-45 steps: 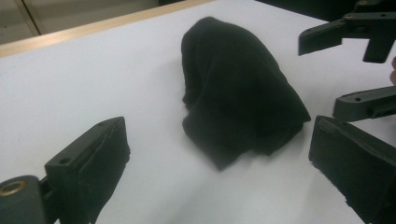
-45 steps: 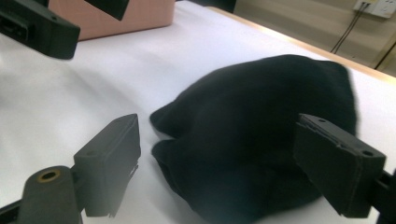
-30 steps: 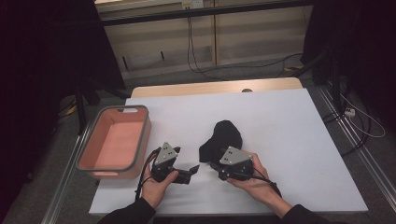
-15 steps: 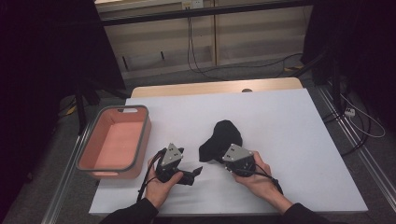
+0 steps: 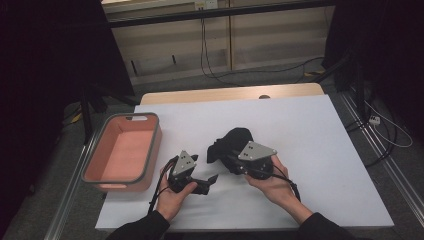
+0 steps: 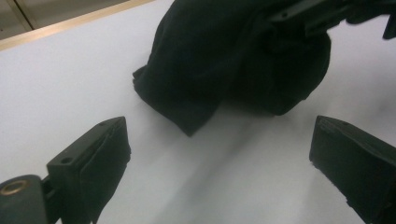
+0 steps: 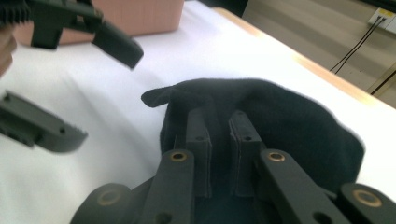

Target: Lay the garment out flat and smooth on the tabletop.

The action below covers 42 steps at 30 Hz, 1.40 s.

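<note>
A crumpled black cloth (image 5: 231,142) lies on the white table (image 5: 310,150), a little left of centre. My right gripper (image 5: 232,160) reaches into its near edge from the right. The two jaws stand close together, shut on a fold of the cloth (image 7: 289,121), as the right gripper (image 7: 219,129) view shows. My left gripper (image 5: 204,169) is just left of the cloth, open and holding nothing. In the left gripper (image 6: 219,140) view its wide-apart jaws frame bare table, with the cloth (image 6: 224,60) a short way ahead.
A pink tray (image 5: 150,150) with a grey rim stands at the table's left edge, beside the left hand. Bare white table stretches to the right and behind the cloth. Cables run along the floor beyond the far wooden edge (image 5: 230,94).
The left gripper has edged right, closer to the cloth. The right gripper has shifted slightly away from the person while staying on the cloth.
</note>
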Motion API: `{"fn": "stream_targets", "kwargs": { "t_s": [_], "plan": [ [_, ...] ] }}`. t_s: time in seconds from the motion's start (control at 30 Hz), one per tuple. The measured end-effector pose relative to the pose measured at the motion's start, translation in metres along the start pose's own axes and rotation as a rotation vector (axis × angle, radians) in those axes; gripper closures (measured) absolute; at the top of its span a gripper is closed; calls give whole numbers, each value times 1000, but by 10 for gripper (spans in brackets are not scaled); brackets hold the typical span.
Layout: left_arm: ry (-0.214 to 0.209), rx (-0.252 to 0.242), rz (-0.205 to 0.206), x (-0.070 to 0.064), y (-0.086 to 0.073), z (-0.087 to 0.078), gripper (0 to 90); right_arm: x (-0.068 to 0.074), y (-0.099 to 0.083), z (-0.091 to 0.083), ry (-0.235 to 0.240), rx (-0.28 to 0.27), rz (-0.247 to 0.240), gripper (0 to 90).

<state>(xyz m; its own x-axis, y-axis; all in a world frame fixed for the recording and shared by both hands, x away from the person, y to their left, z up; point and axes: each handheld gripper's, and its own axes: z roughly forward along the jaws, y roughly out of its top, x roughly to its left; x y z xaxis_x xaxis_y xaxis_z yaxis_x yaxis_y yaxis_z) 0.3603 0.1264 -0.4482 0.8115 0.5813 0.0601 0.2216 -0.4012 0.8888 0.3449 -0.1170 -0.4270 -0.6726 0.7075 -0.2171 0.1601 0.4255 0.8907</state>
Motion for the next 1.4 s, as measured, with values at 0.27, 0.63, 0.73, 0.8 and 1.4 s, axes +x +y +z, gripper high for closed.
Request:
{"fn": "stream_targets", "kwargs": {
  "t_s": [0.27,0.63,0.73,0.8,1.4],
  "plan": [
    [25,4,-24,4,5,-3,63,-2,24,-6,12,-69,33,809],
    [41,22,-33,16,14,-9,423,0,34,-7,37,-94,79,794],
    [25,27,-33,19,21,0,559,-11,25,-4,10,-84,86,764],
    [41,25,-30,22,27,7,591,-17,21,-4,-8,-82,99,737],
    [40,13,-85,32,44,46,792,-62,-6,-11,-199,-22,145,613]
  ]
}}
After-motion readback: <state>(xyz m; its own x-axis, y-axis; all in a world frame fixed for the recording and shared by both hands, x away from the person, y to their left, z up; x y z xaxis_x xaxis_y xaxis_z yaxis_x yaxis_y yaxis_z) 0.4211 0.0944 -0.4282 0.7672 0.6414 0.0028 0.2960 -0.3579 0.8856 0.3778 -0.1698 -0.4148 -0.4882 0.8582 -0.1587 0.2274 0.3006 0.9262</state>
